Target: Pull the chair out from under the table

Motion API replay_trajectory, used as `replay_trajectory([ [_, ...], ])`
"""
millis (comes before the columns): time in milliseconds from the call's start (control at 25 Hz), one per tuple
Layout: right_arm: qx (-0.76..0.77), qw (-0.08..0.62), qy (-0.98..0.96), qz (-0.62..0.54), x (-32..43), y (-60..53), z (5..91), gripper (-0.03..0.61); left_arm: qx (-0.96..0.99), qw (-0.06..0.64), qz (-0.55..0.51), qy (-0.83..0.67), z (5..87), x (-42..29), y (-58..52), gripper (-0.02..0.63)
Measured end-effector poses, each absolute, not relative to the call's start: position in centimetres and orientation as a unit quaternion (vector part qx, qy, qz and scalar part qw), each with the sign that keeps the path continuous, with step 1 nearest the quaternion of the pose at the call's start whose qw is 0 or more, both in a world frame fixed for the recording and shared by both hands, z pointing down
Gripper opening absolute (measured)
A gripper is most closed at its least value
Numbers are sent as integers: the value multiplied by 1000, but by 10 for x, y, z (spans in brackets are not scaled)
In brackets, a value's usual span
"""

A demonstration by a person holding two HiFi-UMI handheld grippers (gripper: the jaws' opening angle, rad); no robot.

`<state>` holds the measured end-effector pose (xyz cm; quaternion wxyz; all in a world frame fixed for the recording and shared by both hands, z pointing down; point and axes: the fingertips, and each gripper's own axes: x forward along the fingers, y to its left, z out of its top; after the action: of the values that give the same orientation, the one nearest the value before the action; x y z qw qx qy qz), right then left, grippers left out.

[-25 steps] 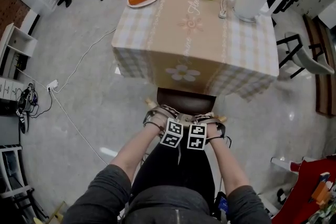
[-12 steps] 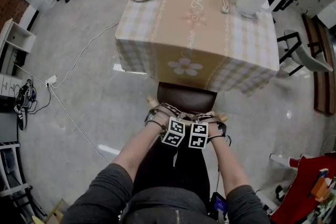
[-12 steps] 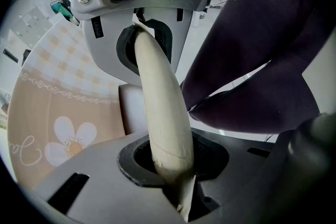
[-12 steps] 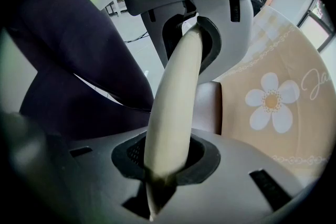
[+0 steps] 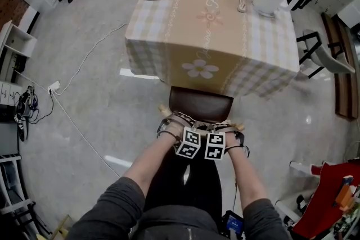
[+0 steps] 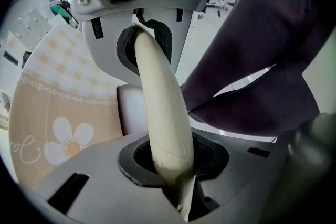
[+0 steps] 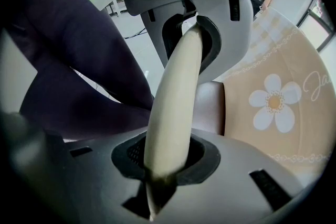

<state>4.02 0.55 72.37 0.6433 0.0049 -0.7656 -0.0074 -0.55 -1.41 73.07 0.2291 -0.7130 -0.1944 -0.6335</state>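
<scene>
My left gripper (image 5: 171, 125) and right gripper (image 5: 229, 131) are both clamped on the chair's (image 5: 201, 105) pale back rail (image 6: 160, 113). The chair sits at the table's (image 5: 214, 25) six o'clock, partly tucked under it. It looks rigid and fairly heavy, so this two-point hold should drag it straight.

Staged test room, not a home. Dining table (image 5: 225, 42) with checked cloth at 12 o'clock. Loose cable (image 5: 93, 56) and power strip (image 5: 54, 87) on polished floor (image 5: 84, 126) at 9. White shelves (image 5: 16, 42) at 10. Spare chair (image 5: 325, 58) at 3.
</scene>
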Motion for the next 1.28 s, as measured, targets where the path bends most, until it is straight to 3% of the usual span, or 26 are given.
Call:
replay_trajectory([
  [1280,1,644,-765,1,27,54,724,81,-712,230,-633,-196,732,-19,34,101],
])
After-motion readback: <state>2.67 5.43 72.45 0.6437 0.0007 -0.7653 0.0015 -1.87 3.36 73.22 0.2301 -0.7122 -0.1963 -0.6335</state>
